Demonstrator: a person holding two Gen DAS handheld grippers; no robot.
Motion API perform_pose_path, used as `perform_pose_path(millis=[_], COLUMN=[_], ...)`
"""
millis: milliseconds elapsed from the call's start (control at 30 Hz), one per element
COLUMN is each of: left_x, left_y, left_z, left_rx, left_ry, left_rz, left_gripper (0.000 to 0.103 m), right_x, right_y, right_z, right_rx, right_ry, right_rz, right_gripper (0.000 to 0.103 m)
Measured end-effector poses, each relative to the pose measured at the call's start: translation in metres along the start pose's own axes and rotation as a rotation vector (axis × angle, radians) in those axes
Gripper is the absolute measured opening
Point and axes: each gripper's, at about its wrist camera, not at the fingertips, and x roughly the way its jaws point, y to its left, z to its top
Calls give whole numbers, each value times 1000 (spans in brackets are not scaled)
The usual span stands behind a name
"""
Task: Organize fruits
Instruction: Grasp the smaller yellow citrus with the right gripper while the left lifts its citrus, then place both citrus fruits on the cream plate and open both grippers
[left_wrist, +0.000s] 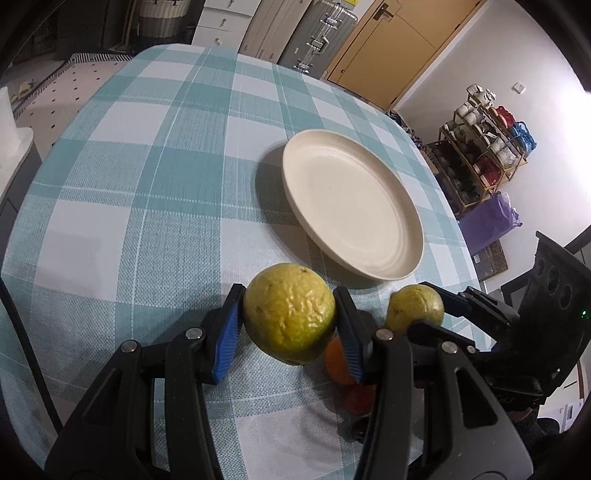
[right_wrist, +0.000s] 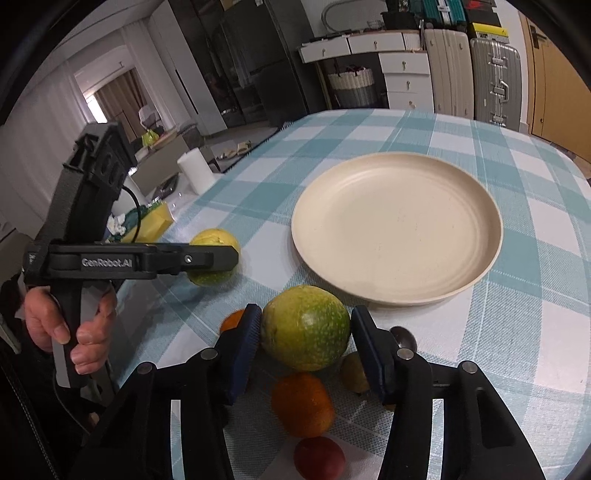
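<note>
So the round cream plate (right_wrist: 476, 258) on the teal-and-white checked tablecloth (left_wrist: 147, 177) has nothing on it, meaning none of the fruit is sorted yet as far as I can see. The left gripper (left_wrist: 290, 325) is pinching a wrinkly yellow-green round fruit (left_wrist: 290, 317) between its blue pads, just short of the plate. The right gripper (right_wrist: 306, 347) has a speckled green-yellow round fruit (right_wrist: 306, 326) between its pads; the left pad touches, the right looks a hair off, so it's not clamped yet I'd say. An orange (right_wrist: 303, 404), a red fruit (right_wrist: 319, 458) and a small greenish one (right_wrist: 352, 371) wait on the cloth below. Basically everything's left to do.
</note>
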Motion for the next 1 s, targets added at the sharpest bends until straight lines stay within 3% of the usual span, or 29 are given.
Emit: perform_pose_path(millis=[500, 1000], left_x=[-3, 67], left_y=[-32, -56], left_z=[49, 128], left_rx=[52, 40], left_ry=[-44, 36], left_rz=[-34, -98], left_gripper=[45, 45], right_x=[-41, -15], right_y=[-21, -78], right_z=[31, 83], right_rx=[43, 85], right_ry=[-173, -208], right_rz=[23, -29], right_gripper=[51, 51])
